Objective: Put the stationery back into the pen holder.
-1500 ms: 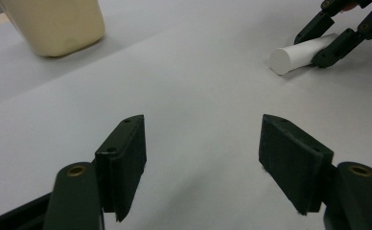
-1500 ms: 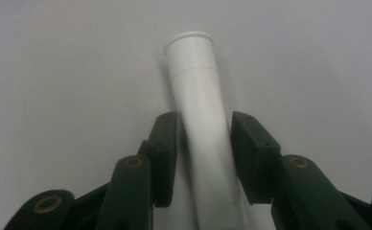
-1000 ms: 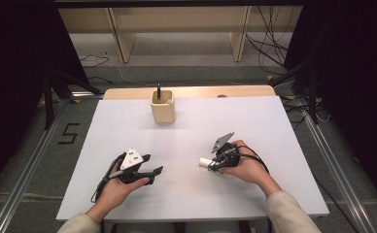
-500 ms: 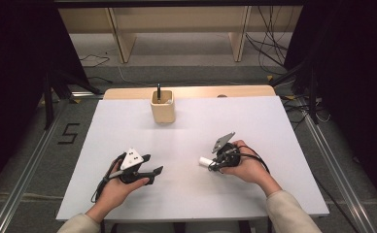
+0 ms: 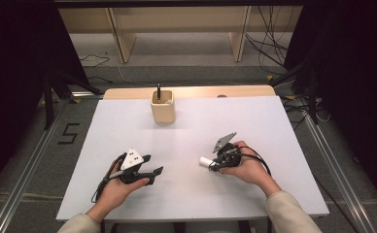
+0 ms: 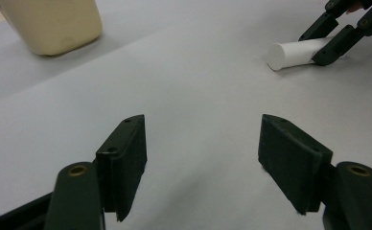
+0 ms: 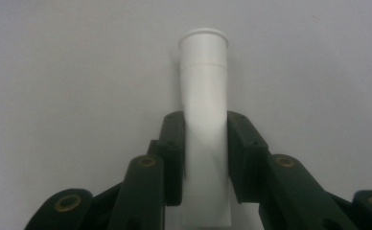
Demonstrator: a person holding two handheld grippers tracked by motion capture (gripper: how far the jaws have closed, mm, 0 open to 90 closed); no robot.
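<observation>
While flat on table | white tube (image 5: 207,160) points left | right tongs (image 5: 216,163) clamped on it

a pale wooden cup (image 5: 162,107) stands upper centre on the white bench (image 5: 274,126), a dark pen (image 5: 159,91) upright inside it. cables (image 5: 269,46) lie on the floor, upper right.

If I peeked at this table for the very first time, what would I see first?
Probably the white tube, squeezed between the right gripper's black jaws, lying on the white table at the person's right. Next, the left gripper with its jaws open and nothing between them, resting at the near left. At the far edge stands a beige holder with a dark pen sticking out.
</observation>
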